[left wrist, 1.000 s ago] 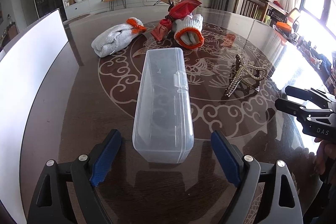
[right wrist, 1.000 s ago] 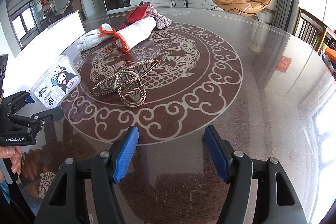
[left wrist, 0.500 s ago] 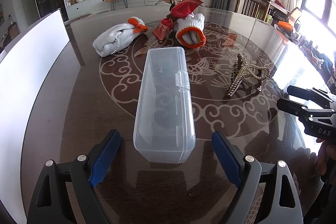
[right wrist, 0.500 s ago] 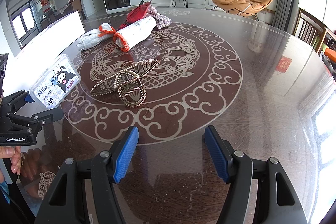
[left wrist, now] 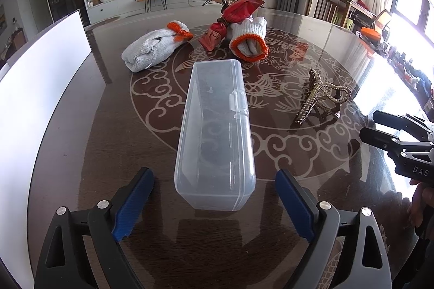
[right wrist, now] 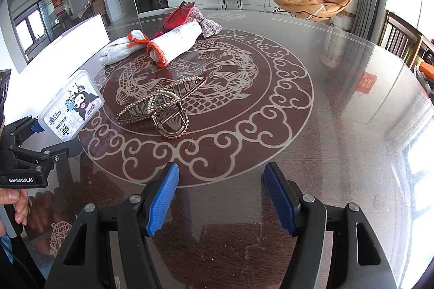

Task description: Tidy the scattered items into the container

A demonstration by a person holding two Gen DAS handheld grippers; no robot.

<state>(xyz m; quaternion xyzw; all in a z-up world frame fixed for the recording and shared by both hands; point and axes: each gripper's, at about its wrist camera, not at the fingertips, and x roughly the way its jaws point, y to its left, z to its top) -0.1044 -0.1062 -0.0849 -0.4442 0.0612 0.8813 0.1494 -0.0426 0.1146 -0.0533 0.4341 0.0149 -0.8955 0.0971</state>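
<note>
From the left wrist, the left hand-held gripper (left wrist: 214, 203) is spreading its jaws a touch wider either side of the near end of the closed clear container (left wrist: 215, 131), pads clear of its walls, so the box sits free mid-surface. From the right wrist, the right hand-held gripper (right wrist: 221, 196) stands apart and empty, unchanged. The hair claw (right wrist: 165, 106) lies just ahead, the gloves (right wrist: 173, 45) and red packet (right wrist: 176, 16) toward the far edge, all still unpacked.

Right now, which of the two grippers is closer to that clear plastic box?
Left. The left gripper straddles the near end of the clear plastic box, jaws opening, pads not touching. The right gripper hovers off to the side, nearer the hair claw.
</note>
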